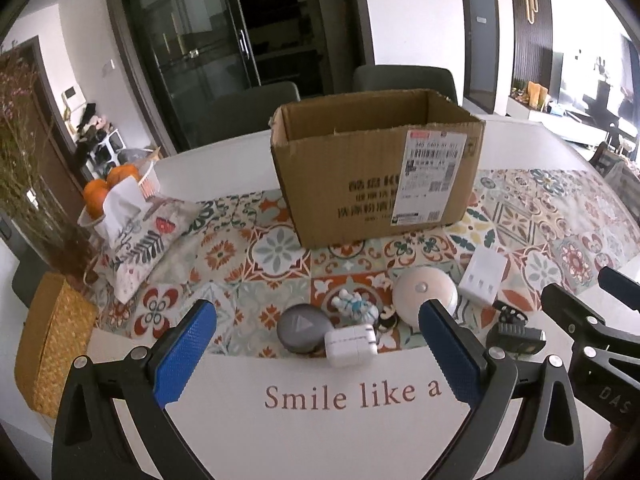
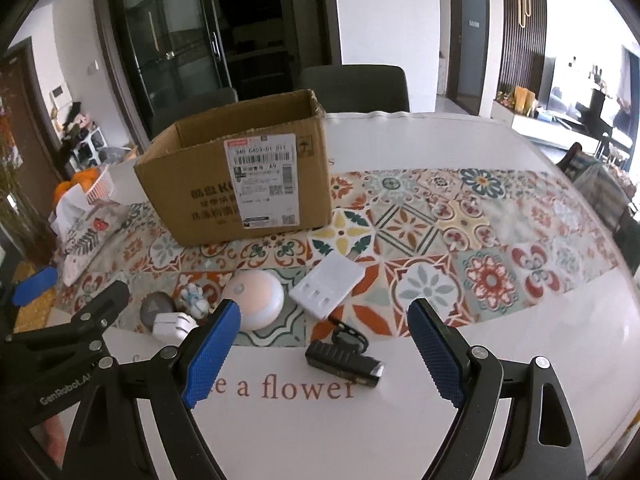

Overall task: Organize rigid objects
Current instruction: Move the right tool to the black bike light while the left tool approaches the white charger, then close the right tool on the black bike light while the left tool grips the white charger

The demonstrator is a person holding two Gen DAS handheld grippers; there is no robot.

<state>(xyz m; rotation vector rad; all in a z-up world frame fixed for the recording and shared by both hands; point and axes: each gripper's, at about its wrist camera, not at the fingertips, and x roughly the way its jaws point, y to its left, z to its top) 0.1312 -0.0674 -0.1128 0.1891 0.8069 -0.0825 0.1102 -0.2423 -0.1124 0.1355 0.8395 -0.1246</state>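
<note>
Left claw [image 1: 318, 354] agape; cardboard box [image 1: 376, 172] open-topped, contents hidden.

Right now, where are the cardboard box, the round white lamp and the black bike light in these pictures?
cardboard box [image 1: 344, 184]: left wrist view, on its printed front wall.
round white lamp [image 2: 256, 300]: right wrist view, on its domed top.
black bike light [image 2: 340, 358]: right wrist view, on the middle of its body.

White table [image 2: 500, 148] with patterned runner [image 2: 460, 220] across the middle; black bike light [image 2: 342, 358] near front edge; wicker box [image 1: 48, 344] at left edge.
</note>
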